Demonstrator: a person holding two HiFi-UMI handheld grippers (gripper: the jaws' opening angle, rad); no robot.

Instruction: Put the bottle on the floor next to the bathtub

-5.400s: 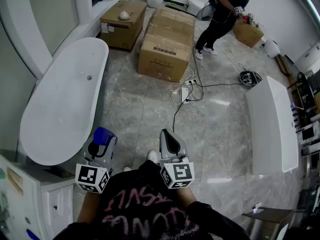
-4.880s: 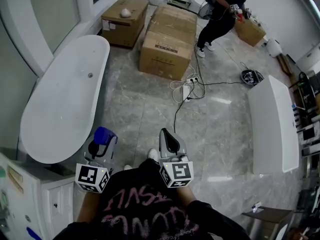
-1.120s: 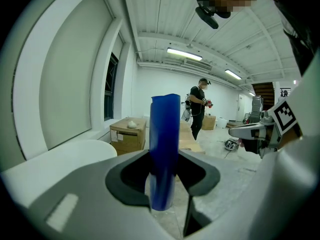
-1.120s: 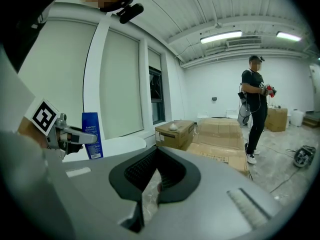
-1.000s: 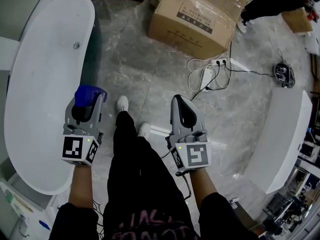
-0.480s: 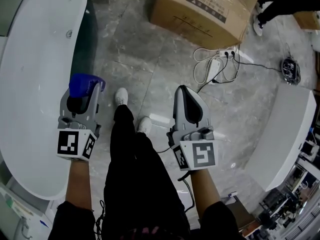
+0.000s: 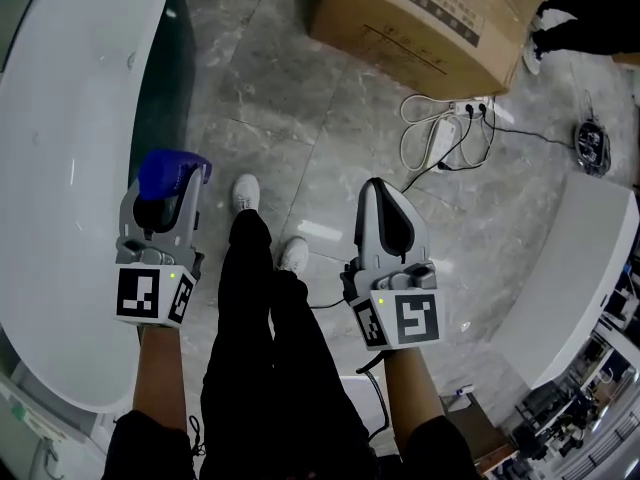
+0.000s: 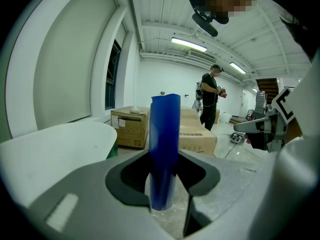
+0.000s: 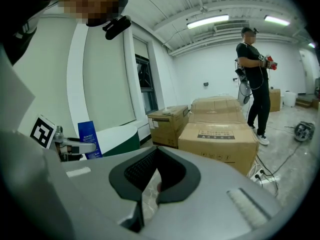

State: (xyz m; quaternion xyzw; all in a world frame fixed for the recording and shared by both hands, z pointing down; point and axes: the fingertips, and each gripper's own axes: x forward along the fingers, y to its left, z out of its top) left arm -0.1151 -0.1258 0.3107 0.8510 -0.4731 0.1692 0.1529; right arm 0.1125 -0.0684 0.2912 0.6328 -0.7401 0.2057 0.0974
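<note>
A tall blue bottle (image 7: 172, 171) stands upright between the jaws of my left gripper (image 7: 168, 196), which is shut on it. In the left gripper view the bottle (image 8: 165, 149) fills the middle, pinched low down. It hangs in the air over the edge of the white bathtub (image 7: 70, 118), beside the tub's dark green side. My right gripper (image 7: 386, 206) is shut and holds nothing, above the grey marble floor (image 7: 300, 118). From the right gripper view I see the bottle (image 9: 87, 139) at the left, in front of the bathtub (image 9: 117, 131).
The person's legs and white shoes (image 7: 246, 194) stand between the grippers. A large cardboard box (image 7: 440, 23) lies ahead, with a power strip and cables (image 7: 440, 138) in front of it. A white fixture (image 7: 575, 268) runs along the right. Another person (image 9: 252, 84) stands beyond the boxes.
The head view has dropped and moved forward along the bathtub, so the floor looks nearer. Both grippers came forward with it. The left one still holds the bottle.
</note>
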